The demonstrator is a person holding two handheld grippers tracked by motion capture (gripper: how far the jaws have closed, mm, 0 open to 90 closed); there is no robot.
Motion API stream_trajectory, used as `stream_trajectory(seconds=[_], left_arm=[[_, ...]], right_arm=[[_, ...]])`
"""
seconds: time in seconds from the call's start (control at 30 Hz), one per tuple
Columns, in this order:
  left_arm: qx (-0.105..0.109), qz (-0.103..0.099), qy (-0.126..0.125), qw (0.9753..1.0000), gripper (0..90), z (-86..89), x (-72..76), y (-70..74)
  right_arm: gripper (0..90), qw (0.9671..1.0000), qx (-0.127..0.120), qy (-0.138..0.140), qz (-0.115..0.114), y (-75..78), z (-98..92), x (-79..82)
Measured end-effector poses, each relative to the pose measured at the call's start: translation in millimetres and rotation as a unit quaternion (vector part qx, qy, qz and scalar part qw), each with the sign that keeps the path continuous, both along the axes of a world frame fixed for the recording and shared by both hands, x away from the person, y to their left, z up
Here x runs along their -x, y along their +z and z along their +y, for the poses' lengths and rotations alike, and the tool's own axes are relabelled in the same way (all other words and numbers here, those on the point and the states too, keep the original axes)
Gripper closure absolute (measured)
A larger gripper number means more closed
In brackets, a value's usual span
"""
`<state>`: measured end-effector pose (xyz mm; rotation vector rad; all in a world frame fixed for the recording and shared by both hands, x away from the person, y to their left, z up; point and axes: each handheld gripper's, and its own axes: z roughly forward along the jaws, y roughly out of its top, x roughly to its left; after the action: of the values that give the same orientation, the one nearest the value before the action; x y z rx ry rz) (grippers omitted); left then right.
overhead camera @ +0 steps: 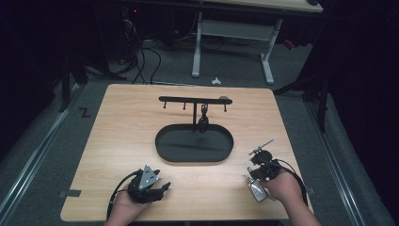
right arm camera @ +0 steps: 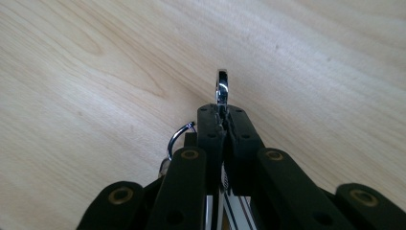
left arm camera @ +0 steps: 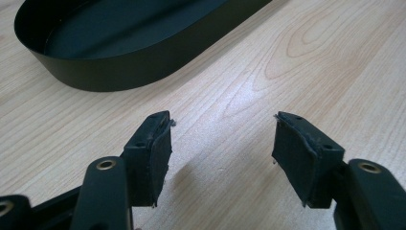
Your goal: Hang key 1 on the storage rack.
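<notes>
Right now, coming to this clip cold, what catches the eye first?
The black oval tray at the middle of the wooden table, with a black hook rack rising from its far edge and something dark hanging from it. Near the front edge, the right gripper is shut on a shiny metal ring, while the left gripper rests open.

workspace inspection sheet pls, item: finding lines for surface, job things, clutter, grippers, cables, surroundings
surface: wooden table, bare around the things
job's things: black oval tray mid-table with hook rack behind it, one dark item hanging there; metal ring in right gripper
clutter: nothing seen
grippers: left gripper open, empty; right gripper shut on ring
cables: one trails from each gripper
surroundings: dark room, desk frame, floor cables behind
</notes>
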<state>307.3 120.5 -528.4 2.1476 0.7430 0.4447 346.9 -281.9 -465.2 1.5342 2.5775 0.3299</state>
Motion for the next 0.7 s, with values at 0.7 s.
stream_trajectory(seconds=[0.7], left_arm=[[0.008, -0.008, 0.003, 0.9999, 38.5, 0.8, 0.6, 1.2]], right_arm=[[86.9, 0.9988, -0.011, 0.009, -0.047, 63.5, 4.4, -4.7]])
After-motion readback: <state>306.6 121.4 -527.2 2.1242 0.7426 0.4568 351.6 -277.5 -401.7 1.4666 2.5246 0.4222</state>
